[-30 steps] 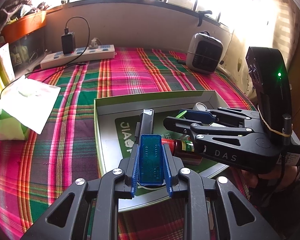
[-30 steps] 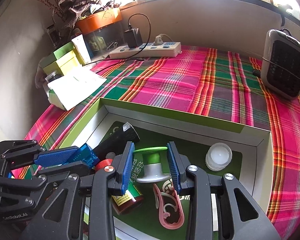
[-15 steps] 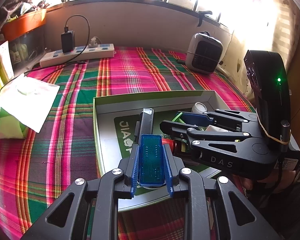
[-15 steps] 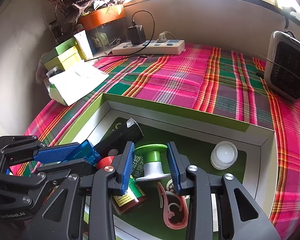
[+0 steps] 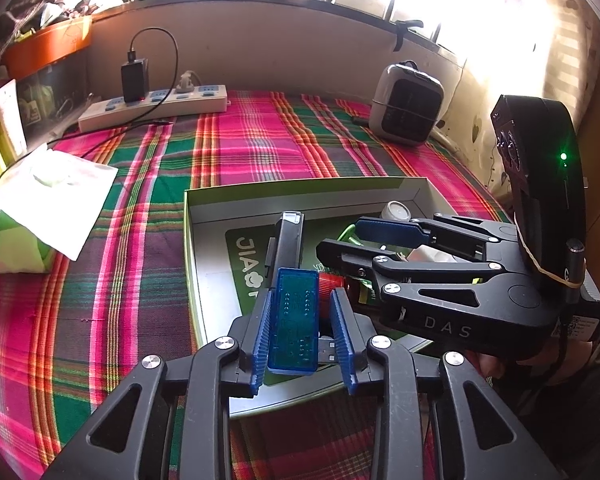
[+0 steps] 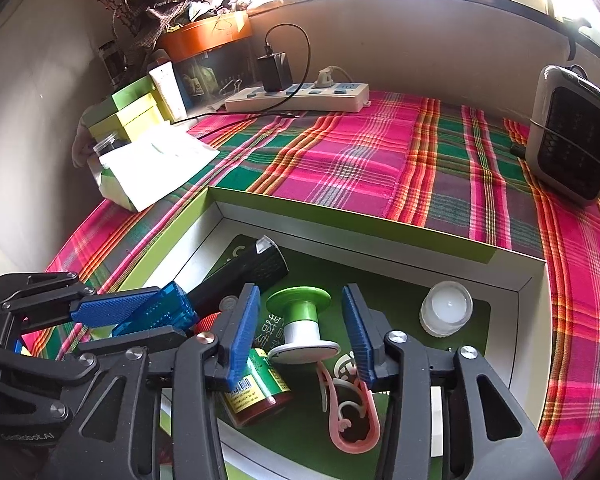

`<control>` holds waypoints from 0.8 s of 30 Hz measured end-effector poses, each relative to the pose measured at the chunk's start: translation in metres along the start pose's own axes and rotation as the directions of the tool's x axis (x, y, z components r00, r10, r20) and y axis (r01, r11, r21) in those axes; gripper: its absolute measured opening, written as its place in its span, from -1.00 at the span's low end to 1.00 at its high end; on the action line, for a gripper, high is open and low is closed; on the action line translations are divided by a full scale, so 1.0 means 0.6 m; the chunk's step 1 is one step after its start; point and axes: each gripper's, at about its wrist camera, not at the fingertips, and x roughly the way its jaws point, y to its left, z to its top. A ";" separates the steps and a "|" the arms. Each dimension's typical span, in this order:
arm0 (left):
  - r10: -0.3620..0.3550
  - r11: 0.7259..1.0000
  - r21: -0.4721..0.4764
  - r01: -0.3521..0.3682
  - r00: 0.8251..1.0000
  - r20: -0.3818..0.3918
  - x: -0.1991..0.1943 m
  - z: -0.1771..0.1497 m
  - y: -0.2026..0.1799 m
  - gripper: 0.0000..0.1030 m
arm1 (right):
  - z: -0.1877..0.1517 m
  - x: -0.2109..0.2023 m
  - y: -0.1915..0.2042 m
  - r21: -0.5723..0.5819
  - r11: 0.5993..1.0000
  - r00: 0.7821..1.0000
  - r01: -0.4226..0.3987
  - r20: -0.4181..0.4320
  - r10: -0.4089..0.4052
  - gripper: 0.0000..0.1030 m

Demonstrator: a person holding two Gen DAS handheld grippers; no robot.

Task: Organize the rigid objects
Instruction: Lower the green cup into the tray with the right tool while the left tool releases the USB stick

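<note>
1. Tongs come first: the left gripper (image 5: 302, 332) has its blue pads (image 5: 262, 340) spread apart, and the blue stick (image 5: 294, 318) leans on the left pad with a gap on the other side, so it is let go, not squeezed.
2. The right gripper (image 6: 300, 330) is spread wide too, and it grabs nothing.
3. Between its pads stands a green and white spool (image 6: 302, 328), upright, touching neither pad.
4. All this is over the green box (image 6: 340, 218), which sits on the plaid cloth (image 6: 360, 152).
5. In the box, a pink clip (image 6: 352, 416) lies flat near the spool.
6. A small bottle (image 6: 260, 388) with a red cap lies on its side just beside the spool.
7. A long black thing (image 6: 240, 276) lies slanted at the left of the box.
8. A white cap (image 6: 446, 308) sits in the right back corner of the box.
9. Farther off, a white power strip (image 6: 300, 96) lies by the wall.
10. A small grey heater (image 6: 572, 132) stands far right.
</note>
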 end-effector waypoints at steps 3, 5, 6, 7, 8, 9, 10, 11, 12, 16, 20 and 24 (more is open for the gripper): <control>0.000 1.000 -0.002 0.000 1.000 0.001 -0.002 -0.001 0.000 -0.39 | -0.001 -0.006 0.001 0.004 1.000 1.000 0.008 0.006 -0.008 -0.11; 0.000 1.000 -0.001 0.000 1.000 0.003 -0.004 -0.001 -0.002 -0.38 | -0.002 -0.011 0.001 0.012 1.000 1.000 0.013 0.013 -0.014 -0.04; -0.002 1.000 -0.002 0.002 1.000 0.006 -0.007 -0.002 -0.003 -0.38 | -0.003 -0.014 0.000 0.017 1.000 1.000 0.010 0.016 -0.010 -0.03; -0.003 1.000 -0.002 0.003 1.000 0.008 -0.008 -0.002 -0.003 -0.37 | -0.004 -0.017 0.000 0.022 1.000 1.000 0.005 0.018 -0.005 -0.03; -0.004 1.000 -0.002 0.004 1.000 0.011 -0.010 -0.002 -0.004 -0.36 | -0.005 -0.020 0.000 0.024 1.000 1.000 0.007 0.020 -0.007 -0.02; -0.004 1.000 -0.004 0.004 1.000 0.013 -0.013 -0.003 -0.004 -0.34 | -0.005 -0.021 0.001 0.024 1.000 1.000 0.009 0.021 -0.010 -0.02; -0.004 1.000 -0.005 0.004 1.000 0.015 -0.015 -0.004 -0.004 -0.34 | -0.006 -0.024 0.002 0.024 1.000 1.000 0.011 0.023 -0.012 -0.02; -0.007 1.000 -0.007 0.007 1.000 0.019 -0.018 -0.006 -0.005 -0.33 | -0.007 -0.027 0.003 0.024 1.000 1.000 0.013 0.024 -0.014 -0.02; -0.007 1.000 -0.009 0.007 1.000 0.022 -0.021 -0.007 -0.006 -0.33 | -0.008 -0.029 0.004 0.026 1.000 1.000 0.015 0.026 -0.016 -0.02; -0.013 1.000 -0.007 0.013 0.999 0.034 -0.035 -0.011 -0.011 -0.32 | -0.015 -0.046 0.005 0.048 0.999 0.999 0.011 0.043 -0.013 -0.01; -0.031 0.999 -0.007 0.031 0.998 0.050 -0.050 -0.017 -0.016 -0.28 | -0.022 -0.066 0.005 0.072 0.997 0.998 0.015 0.063 -0.020 -0.01; -0.035 0.999 -0.012 0.036 0.998 0.060 -0.067 -0.026 -0.020 -0.28 | -0.029 -0.093 0.005 0.095 0.995 0.995 0.016 0.094 -0.025 -0.01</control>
